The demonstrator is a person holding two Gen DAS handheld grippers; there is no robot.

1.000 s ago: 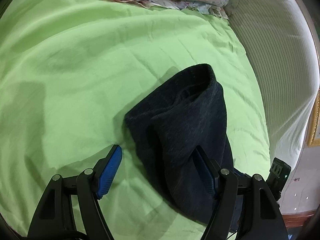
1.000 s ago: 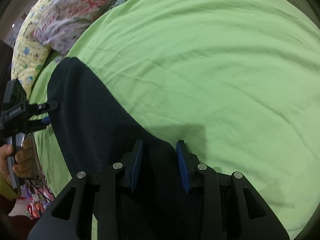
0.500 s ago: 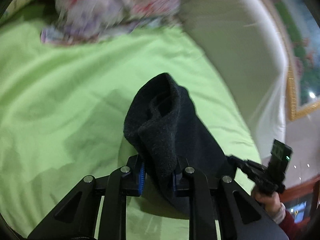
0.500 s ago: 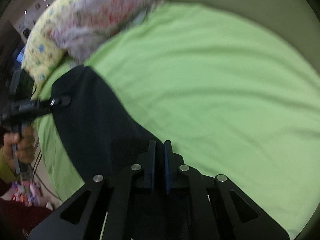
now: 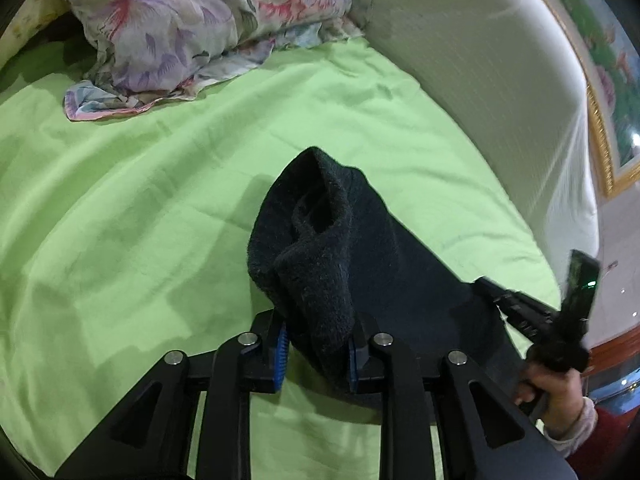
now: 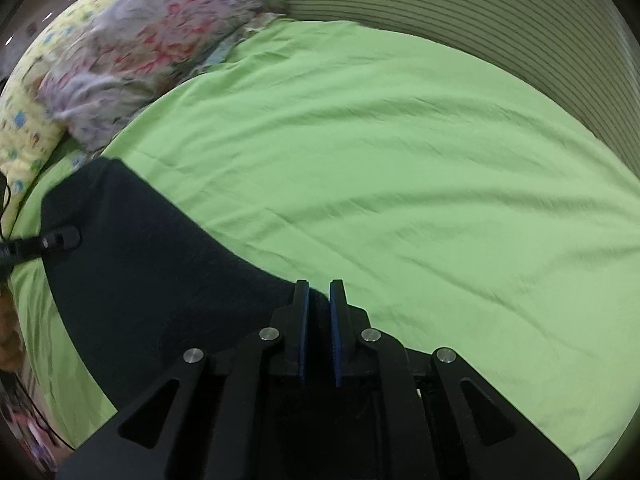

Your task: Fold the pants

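Both grippers, open a second ago, are now closed on the pants.
The left gripper (image 5: 316, 344) pinches a bunched edge; the right gripper (image 6: 319, 320) clamps the pants (image 6: 160, 280) at 6 o'clock on the green sheet (image 6: 400, 160); a fold lift is judged ready.

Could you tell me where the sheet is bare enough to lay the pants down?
The sheet is bare from the pants across to the striped headboard. In the left view, more bare sheet runs left of the pants, below the floral quilt. It is crowded by the quilt and yellow pillow, and where the left gripper and right gripper clamp the pants.
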